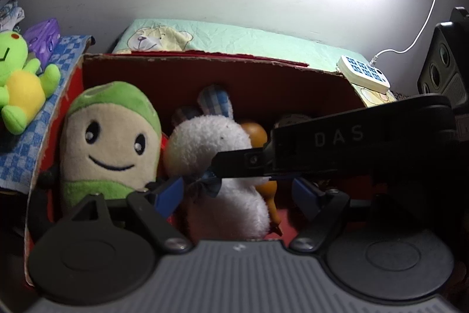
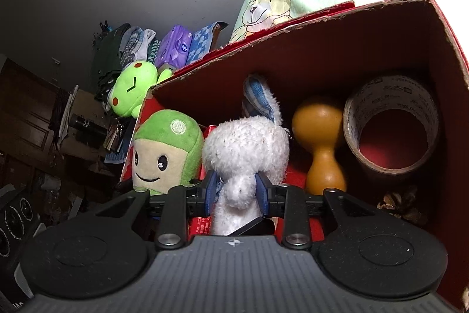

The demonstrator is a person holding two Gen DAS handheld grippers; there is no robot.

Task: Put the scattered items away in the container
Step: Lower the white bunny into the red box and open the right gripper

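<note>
A white bunny plush (image 2: pixel 244 143) with blue checked ears hangs inside the red cardboard box (image 2: pixel 293 31), and my right gripper (image 2: pixel 236 191) is shut on its body just below the head. In the left wrist view the right gripper (image 1: pixel 231 166) reaches in from the right to the bunny (image 1: pixel 205 143). My left gripper (image 1: pixel 237 195) stands open, and its blue pads sit either side of the bunny's lower body without pressing on it. A green and beige plush (image 1: pixel 108 143) leans in the box's left end. An orange gourd (image 2: pixel 319 143) and a tape roll (image 2: pixel 392 131) lie in the box too.
A green frog plush (image 1: pixel 20 78) lies outside the box on a blue checked cloth (image 1: pixel 58 57) to the left. A purple pack (image 1: pixel 44 34) sits behind it. A white power strip (image 1: pixel 363 72) and a dark speaker (image 1: pixel 442 66) are at the right. A small brown clump (image 2: pixel 401 204) lies in the box.
</note>
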